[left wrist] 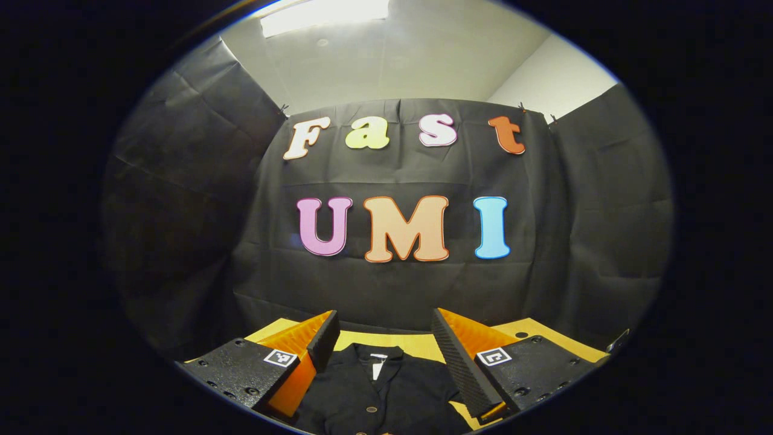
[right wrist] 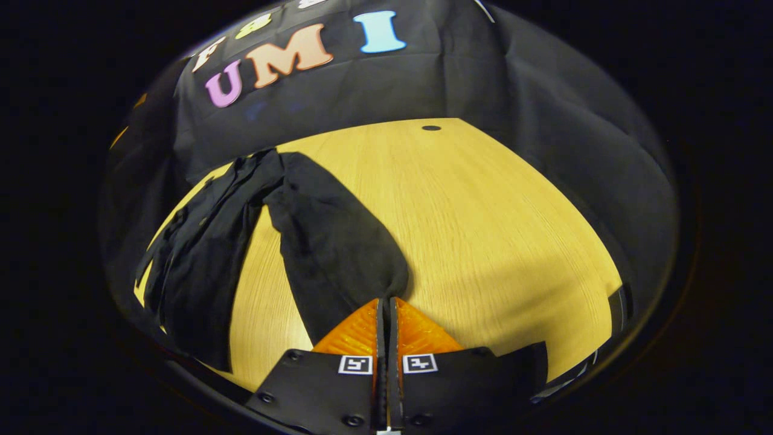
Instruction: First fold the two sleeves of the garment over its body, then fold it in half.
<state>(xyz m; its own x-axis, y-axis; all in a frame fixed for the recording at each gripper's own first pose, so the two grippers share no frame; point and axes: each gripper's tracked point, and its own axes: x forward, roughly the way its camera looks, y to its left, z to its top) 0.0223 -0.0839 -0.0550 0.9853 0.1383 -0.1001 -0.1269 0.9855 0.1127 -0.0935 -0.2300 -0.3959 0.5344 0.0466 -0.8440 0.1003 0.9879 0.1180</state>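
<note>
In the left gripper view, the left gripper (left wrist: 383,341) is held above the table with its jaws spread wide and nothing between them. Framed in the gap between those jaws lies a dark button-front shirt (left wrist: 377,393), its collar pointing away from the gripper and its placket running down the middle; it rests on the yellow wooden table (left wrist: 416,345).

In the right gripper view, the right gripper (right wrist: 386,308) is seen with its jaws pressed together. Just ahead of the tips, the cuff end of one long sleeve (right wrist: 338,248) reaches right up to them; whether cloth is actually pinched between them cannot be told, since the closing line hides it. The sleeve stretches away from the jaws and to their left, lying out on bare wood, apart from the shirt's body, which sits further left.

Judged from this, the task stands at its start: this sleeve is not yet laid over the body, the other sleeve's state cannot be made out, and the fold in half remains to be done.
</note>
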